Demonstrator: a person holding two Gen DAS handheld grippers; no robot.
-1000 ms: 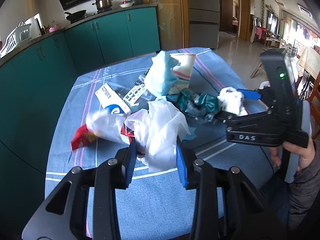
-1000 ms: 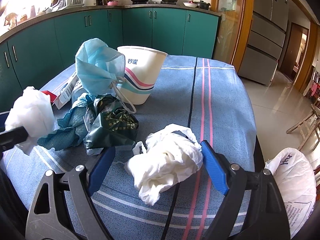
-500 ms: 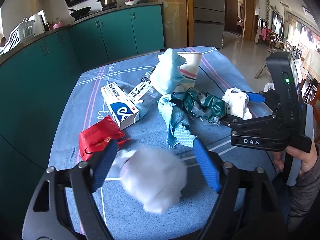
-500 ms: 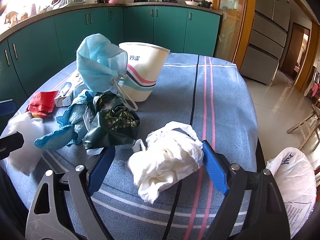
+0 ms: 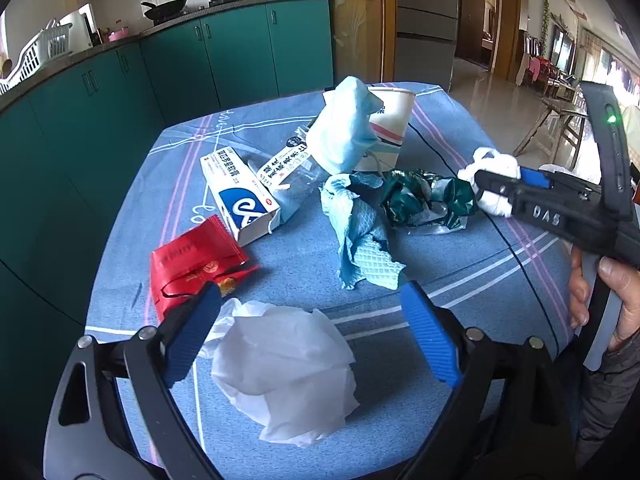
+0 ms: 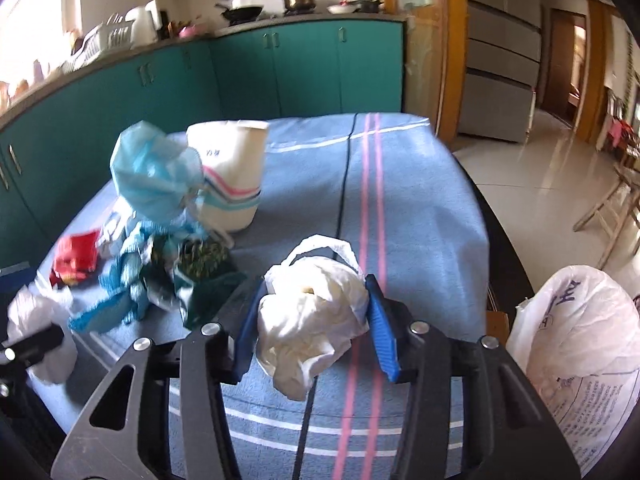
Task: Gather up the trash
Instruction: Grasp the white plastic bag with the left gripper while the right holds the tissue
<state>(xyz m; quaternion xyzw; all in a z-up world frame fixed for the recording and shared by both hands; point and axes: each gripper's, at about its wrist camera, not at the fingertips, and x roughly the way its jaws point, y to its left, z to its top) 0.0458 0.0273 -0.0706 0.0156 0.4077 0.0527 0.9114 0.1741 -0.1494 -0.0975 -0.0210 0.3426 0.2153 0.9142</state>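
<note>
Right gripper [image 6: 314, 326], jaws just closing, pads now pressed on a crumpled white plastic bag [image 6: 316, 312], creamy, loop handles up, near the table's [image 6: 420, 208] right edge. Left gripper [image 5: 310, 338] just opened wide, nothing gripped; a rumpled translucent white wad [image 5: 286, 372] lying loose between the fingers at the near edge.

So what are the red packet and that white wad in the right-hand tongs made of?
Red packet: looks like glossy plastic or foil film, creased and shiny. White wad: seems thin, matte plastic bag film, with handle loops showing, squeezed in the right gripper.
</note>
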